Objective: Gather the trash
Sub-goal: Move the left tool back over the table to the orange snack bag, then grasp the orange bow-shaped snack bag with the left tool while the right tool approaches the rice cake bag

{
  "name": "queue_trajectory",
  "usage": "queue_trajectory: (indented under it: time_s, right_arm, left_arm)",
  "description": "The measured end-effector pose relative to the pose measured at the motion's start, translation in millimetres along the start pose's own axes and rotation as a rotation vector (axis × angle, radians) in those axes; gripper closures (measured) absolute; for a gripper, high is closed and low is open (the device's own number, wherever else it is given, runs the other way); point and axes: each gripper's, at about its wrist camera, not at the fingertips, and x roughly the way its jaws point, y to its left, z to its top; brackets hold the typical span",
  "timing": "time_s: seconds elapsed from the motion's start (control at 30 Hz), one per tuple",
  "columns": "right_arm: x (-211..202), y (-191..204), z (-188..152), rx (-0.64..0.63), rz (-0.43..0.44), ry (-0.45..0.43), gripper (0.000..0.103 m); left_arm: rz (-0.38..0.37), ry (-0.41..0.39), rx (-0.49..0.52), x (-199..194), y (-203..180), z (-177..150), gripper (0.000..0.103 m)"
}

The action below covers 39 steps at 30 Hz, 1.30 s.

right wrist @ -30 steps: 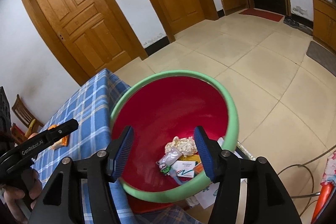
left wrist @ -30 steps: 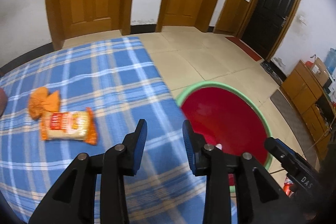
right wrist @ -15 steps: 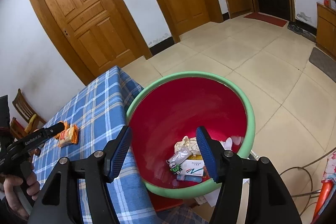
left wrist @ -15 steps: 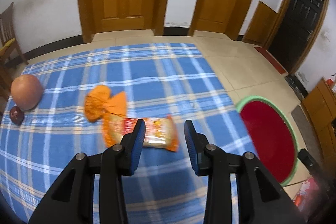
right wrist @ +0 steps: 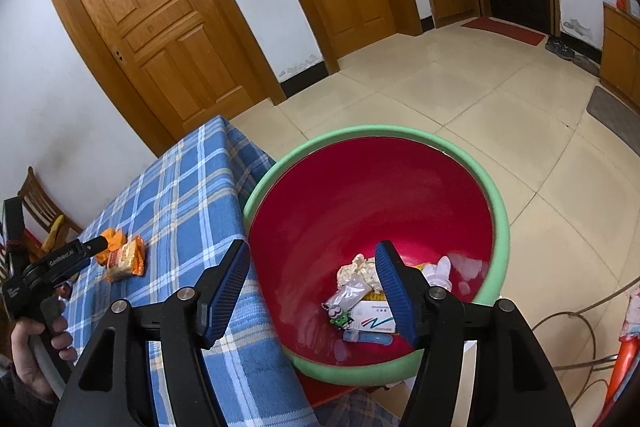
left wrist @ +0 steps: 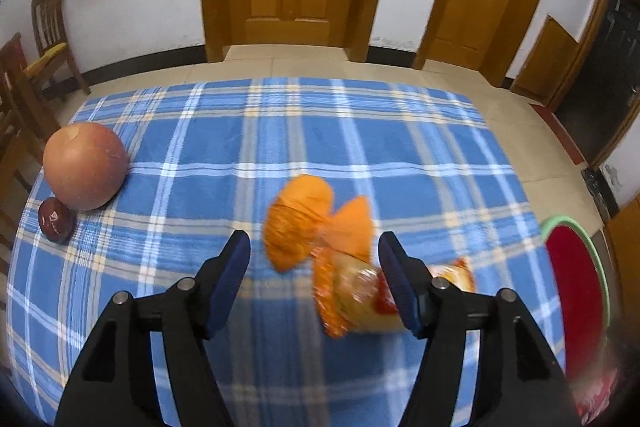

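Left wrist view: the left gripper point(left wrist: 314, 253) hangs above the blue plaid tablecloth point(left wrist: 280, 131) with its jaws spread wide and nothing between the pads. 2 pieces of trash lie just ahead of it, toward the right edge of the table: a crumpled orange wrapper point(left wrist: 304, 223) and, touching it on the near side, a snack packet point(left wrist: 360, 297). The orange wrapper sits between the 2 fingers and slightly past their tips. The snack packet lies lower and to the right, partly behind the right finger, with its long axis running roughly left to right across the jaw line. Both are blurred. At the left edge of the table rest a large round fruit point(left wrist: 85, 165) and a small dark fruit point(left wrist: 56, 220), well apart from the trash and not in the way. The red bin point(left wrist: 576, 291) with a green rim shows beyond the right edge.

Right wrist view: the right gripper point(right wrist: 312, 277) is also wide open and empty, poised over the red bin, where several scraps point(right wrist: 360, 291) already lie at the bottom. The left gripper is much nearer the 2 pieces, so the pickup looks like its job; a small shift right and down should centre them.
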Motion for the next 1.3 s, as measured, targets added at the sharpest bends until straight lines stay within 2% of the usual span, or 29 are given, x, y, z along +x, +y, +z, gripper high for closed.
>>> queue_trajectory:
  time_s: [0.23,0.3,0.37,0.4,0.43,0.67,0.97,1.3]
  right_arm:
    - [9,-1,1,0.002,-0.019,0.015,0.037]
    - [9,-1,1,0.0,-0.025,0.016,0.037]
    - [10,-1,1,-0.003,-0.029,0.019,0.037]
    - [11,-1,0,-0.005,-0.032,0.023,0.036]
    - [12,0,0,-0.006,-0.034,0.025,0.037]
    - [8,3,-3,-0.016,-0.032,0.024,0.037]
    - [0,20,-5,-0.05,-0.002,0.015,0.037]
    - [-2,61,-9,-0.13,0.066,0.023,0.036]
  left_arm:
    - [-0.016,0.004,-0.042,20,15,3,0.037]
    - [-0.015,0.005,-0.039,23,15,3,0.04]
    - [-0.022,-0.005,-0.022,23,12,2,0.048]
    - [-0.034,-0.007,-0.017,23,11,2,0.058]
    - [-0.056,-0.008,-0.015,23,10,2,0.064]
    - [-0.082,-0.048,-0.02,9,9,1,0.086]
    - [-0.131,-0.091,-0.023,-32,19,-12,0.087]
    - [-0.149,-0.138,-0.065,-80,44,-31,0.087]
